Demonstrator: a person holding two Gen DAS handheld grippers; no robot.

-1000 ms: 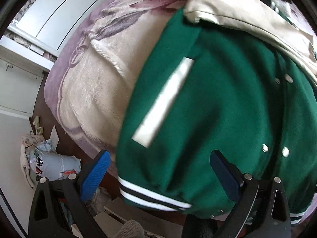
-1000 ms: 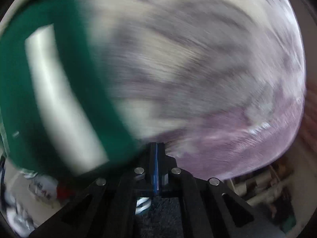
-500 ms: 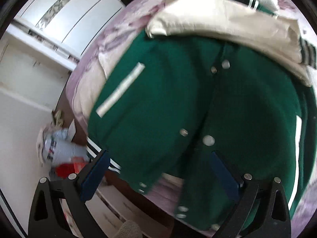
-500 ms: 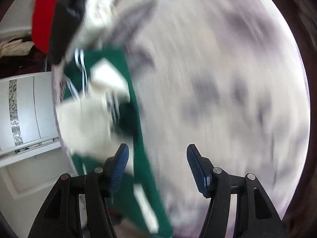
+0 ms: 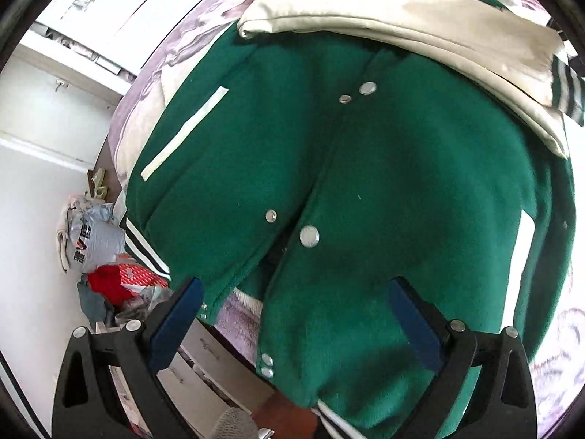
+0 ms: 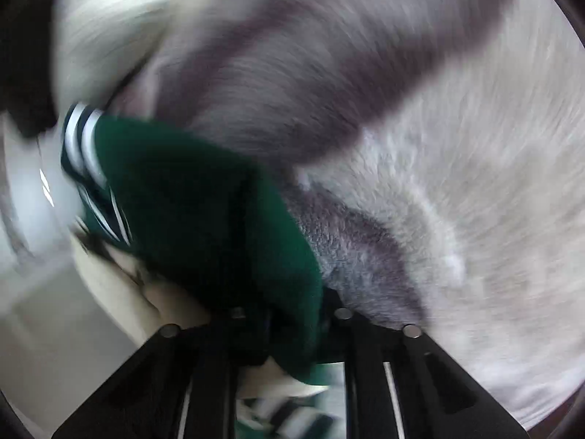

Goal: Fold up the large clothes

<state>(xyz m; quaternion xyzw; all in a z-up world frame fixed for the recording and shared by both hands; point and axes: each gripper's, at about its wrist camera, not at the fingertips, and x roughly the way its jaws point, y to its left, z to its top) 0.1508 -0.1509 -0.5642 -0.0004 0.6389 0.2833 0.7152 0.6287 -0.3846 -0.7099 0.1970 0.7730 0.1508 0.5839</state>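
A green varsity jacket point(image 5: 365, 183) lies front up on the bed, its snap front partly open. A cream sleeve point(image 5: 402, 25) is folded across its top. My left gripper point(image 5: 296, 322) hangs open just above the lower front, with the hem area between its blue pads point(image 5: 179, 322) and nothing gripped. In the blurred right wrist view, my right gripper point(image 6: 289, 314) is closing, and a bunched fold of the green jacket point(image 6: 190, 201) is pinched between its jaws. A striped cuff point(image 6: 82, 139) trails to the left.
A plush purple and cream floral blanket point(image 6: 438, 146) covers the bed. The bed's near edge runs under the left gripper, above a drawer front point(image 5: 204, 366). A white wardrobe point(image 5: 146, 11) stands at upper left. Bags and red clutter point(image 5: 98, 241) sit on the floor.
The left gripper slid from over the left pocket to the jacket's snap front, staying open. The right gripper swung fast across the blanket, opened, then closed on green fabric.
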